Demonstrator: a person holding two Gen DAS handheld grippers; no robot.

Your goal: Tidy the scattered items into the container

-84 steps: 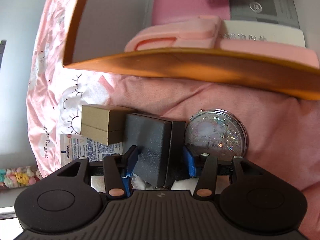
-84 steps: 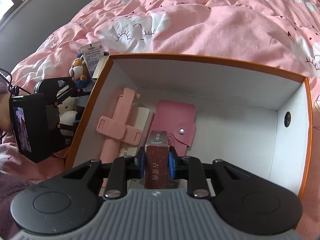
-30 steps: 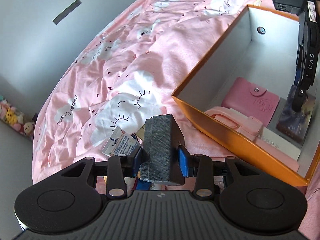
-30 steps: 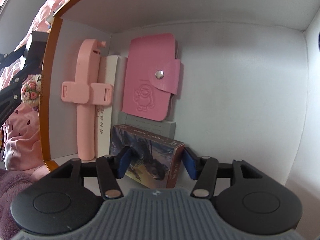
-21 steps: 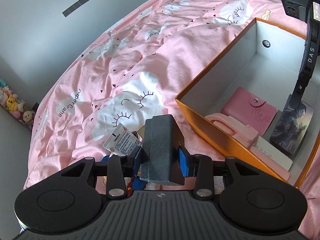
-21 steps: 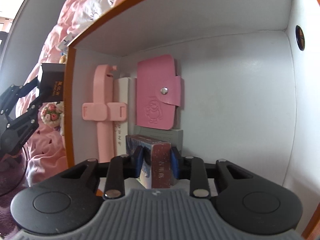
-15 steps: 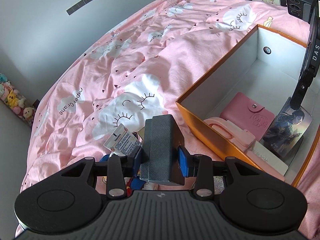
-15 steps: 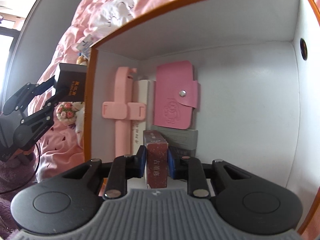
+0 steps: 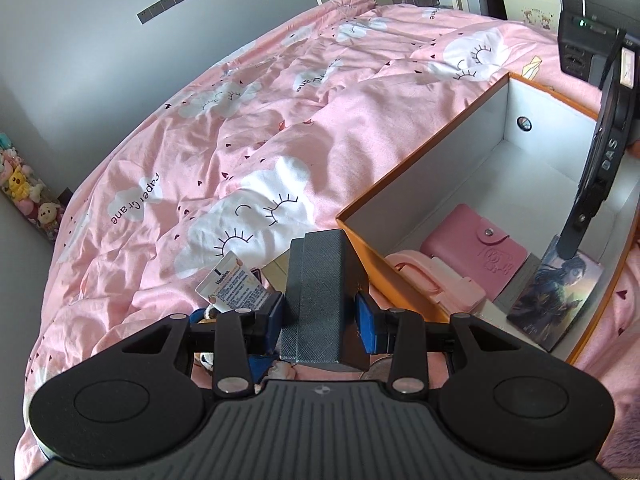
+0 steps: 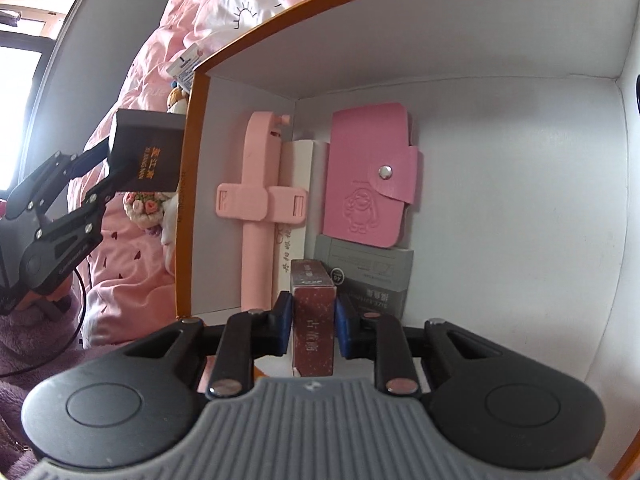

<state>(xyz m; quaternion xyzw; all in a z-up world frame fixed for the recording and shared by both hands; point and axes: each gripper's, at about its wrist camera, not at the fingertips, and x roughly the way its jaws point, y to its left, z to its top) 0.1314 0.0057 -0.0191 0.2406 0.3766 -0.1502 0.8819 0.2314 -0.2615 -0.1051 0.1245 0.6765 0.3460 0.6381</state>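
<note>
My left gripper (image 9: 320, 314) is shut on a dark grey textured box (image 9: 320, 280), held above the pink duvet just left of the orange container (image 9: 400, 184). My right gripper (image 10: 311, 316) is inside the container, its blue pads pressing the narrow sides of a dark red card box (image 10: 313, 344) that stands on edge. In the left wrist view the same card box (image 9: 556, 300) shows its picture face. Lying in the container are a pink holder (image 10: 256, 200), a white slim box (image 10: 298, 200), a pink snap wallet (image 10: 368, 176) and a grey pack (image 10: 368, 280).
A small tube (image 9: 236, 284) and a plush toy with flowers (image 10: 146, 204) lie on the duvet left of the container. A round glitter case (image 9: 376, 368) peeks from under my left gripper. The container's right half shows bare white floor (image 10: 520, 220).
The right jaws narrowed onto the card box, which went from lying flat to standing on edge. The left gripper kept hold of the grey box and rolled slightly.
</note>
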